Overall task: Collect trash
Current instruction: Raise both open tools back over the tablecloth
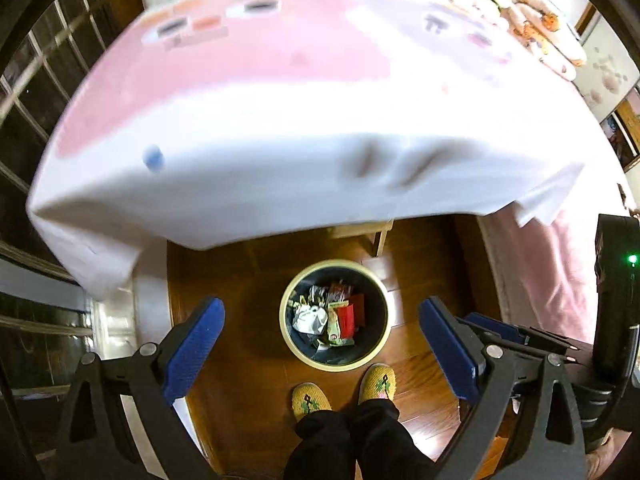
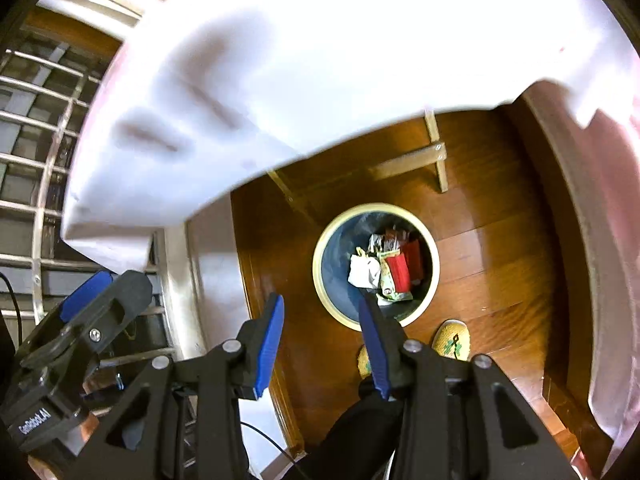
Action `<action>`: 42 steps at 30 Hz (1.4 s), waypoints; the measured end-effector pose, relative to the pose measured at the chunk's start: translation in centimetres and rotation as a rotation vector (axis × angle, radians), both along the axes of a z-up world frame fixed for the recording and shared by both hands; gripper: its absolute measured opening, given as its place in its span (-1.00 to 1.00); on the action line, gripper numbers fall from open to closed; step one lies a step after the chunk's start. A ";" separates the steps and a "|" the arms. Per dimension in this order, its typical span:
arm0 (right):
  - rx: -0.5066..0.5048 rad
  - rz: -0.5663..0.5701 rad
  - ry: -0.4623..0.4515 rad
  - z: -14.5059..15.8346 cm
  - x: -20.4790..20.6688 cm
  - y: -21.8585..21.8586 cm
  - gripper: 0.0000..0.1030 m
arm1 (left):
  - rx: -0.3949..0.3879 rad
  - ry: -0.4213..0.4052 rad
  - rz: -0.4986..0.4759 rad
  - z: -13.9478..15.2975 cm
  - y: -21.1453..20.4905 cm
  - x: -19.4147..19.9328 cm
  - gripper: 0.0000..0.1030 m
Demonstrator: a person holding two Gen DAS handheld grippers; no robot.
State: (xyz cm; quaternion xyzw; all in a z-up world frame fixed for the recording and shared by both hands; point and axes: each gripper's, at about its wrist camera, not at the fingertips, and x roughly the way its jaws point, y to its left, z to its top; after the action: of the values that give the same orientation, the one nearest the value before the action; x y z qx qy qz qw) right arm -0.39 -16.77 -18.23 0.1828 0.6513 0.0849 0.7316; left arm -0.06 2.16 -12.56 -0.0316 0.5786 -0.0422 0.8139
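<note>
A round bin with a cream rim stands on the wooden floor, seen from high above. Inside it lie a red wrapper, crumpled white paper and green packets. My left gripper hangs well above the bin, open wide, with nothing between its blue pads. In the right wrist view the same bin holds the red wrapper and white paper. My right gripper is open with a narrower gap and holds nothing. On the table a small blue object sits near the front left.
A table under a white and pink cloth overhangs the floor beyond the bin. The person's yellow slippers stand just beside the bin. A barred window is at the left, a pink bed cover at the right, and soft toys at the far right.
</note>
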 end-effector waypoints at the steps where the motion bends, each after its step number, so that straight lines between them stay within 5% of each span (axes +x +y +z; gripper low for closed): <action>1: 0.005 -0.003 -0.014 1.2 0.0 -0.1 -0.23 | -0.001 -0.012 -0.006 1.1 0.1 -0.1 0.89; 11: -0.019 -0.015 -0.190 12.0 1.2 0.5 -0.14 | -0.006 -0.198 -0.063 12.4 1.7 0.2 0.89; 20: -0.076 0.037 -0.369 18.9 4.2 2.8 -0.13 | 0.004 -0.362 -0.049 19.1 4.6 2.2 0.89; 31: -0.113 0.110 -0.486 22.8 10.1 4.4 -0.09 | 0.082 -0.366 0.066 21.5 6.7 6.7 0.88; 42: -0.140 0.300 -0.546 23.5 23.5 5.4 -0.02 | 0.086 -0.296 0.240 20.0 7.3 16.8 0.88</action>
State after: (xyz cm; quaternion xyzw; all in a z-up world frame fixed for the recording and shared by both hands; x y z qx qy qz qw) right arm 23.07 -11.38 5.32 0.0044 0.4546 0.1928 0.8695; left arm 16.74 9.43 7.48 -0.0593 0.4460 0.0756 0.8898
